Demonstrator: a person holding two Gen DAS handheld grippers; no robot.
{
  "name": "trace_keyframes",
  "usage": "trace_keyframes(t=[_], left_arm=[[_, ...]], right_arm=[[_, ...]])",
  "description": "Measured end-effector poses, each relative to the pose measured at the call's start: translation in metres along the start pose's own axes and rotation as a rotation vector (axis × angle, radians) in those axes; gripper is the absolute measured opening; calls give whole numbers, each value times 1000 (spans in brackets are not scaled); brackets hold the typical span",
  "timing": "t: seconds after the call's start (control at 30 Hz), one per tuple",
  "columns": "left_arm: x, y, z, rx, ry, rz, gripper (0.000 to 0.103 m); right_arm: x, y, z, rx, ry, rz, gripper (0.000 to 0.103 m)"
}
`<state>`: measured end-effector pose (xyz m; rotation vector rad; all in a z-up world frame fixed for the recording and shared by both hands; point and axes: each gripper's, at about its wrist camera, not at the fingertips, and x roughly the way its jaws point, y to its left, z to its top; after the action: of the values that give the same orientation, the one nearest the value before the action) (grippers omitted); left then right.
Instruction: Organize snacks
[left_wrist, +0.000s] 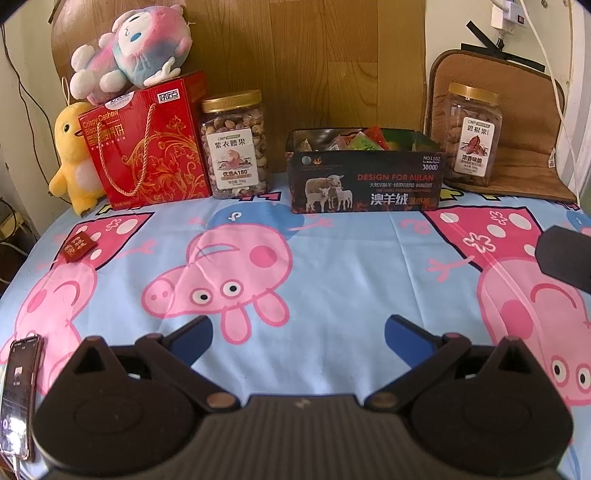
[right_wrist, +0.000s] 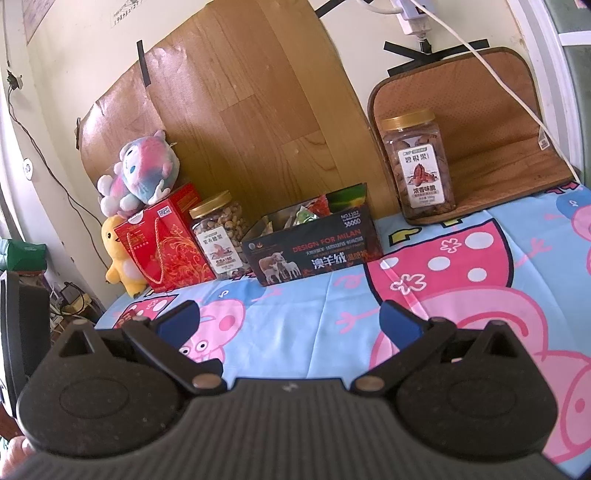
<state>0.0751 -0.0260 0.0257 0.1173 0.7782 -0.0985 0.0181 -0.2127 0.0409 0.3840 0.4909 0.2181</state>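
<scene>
Both the left gripper (left_wrist: 298, 332) and right gripper (right_wrist: 290, 319) are hovering open and empty; the small red packet (left_wrist: 78, 246) wants a flat, centred pinch before going into the open box (left_wrist: 365, 182).

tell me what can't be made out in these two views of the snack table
- Dark box: its front wall hides most of the packets inside, in both views.
- Small red packet: print too small to read in the left wrist view; behind the fingers in the right wrist view.
- Phone: cut by the left edge of the left wrist view, screen blurred.
- Yellow plush: partly behind the red gift box.
- Right gripper: seen from the left wrist view only as a dark shape at the right edge.
</scene>
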Motion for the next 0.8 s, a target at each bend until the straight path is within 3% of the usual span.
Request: trace_keyframes(t=[0.37,0.8], left_arm=[[-12,-4,0,25,-87,78,103],[-14,-1,1,16,-95,67,103]], right_arm=[[0,2,-1,0,-1,0,103],[-1,7,-1,-6,-5,3,103]])
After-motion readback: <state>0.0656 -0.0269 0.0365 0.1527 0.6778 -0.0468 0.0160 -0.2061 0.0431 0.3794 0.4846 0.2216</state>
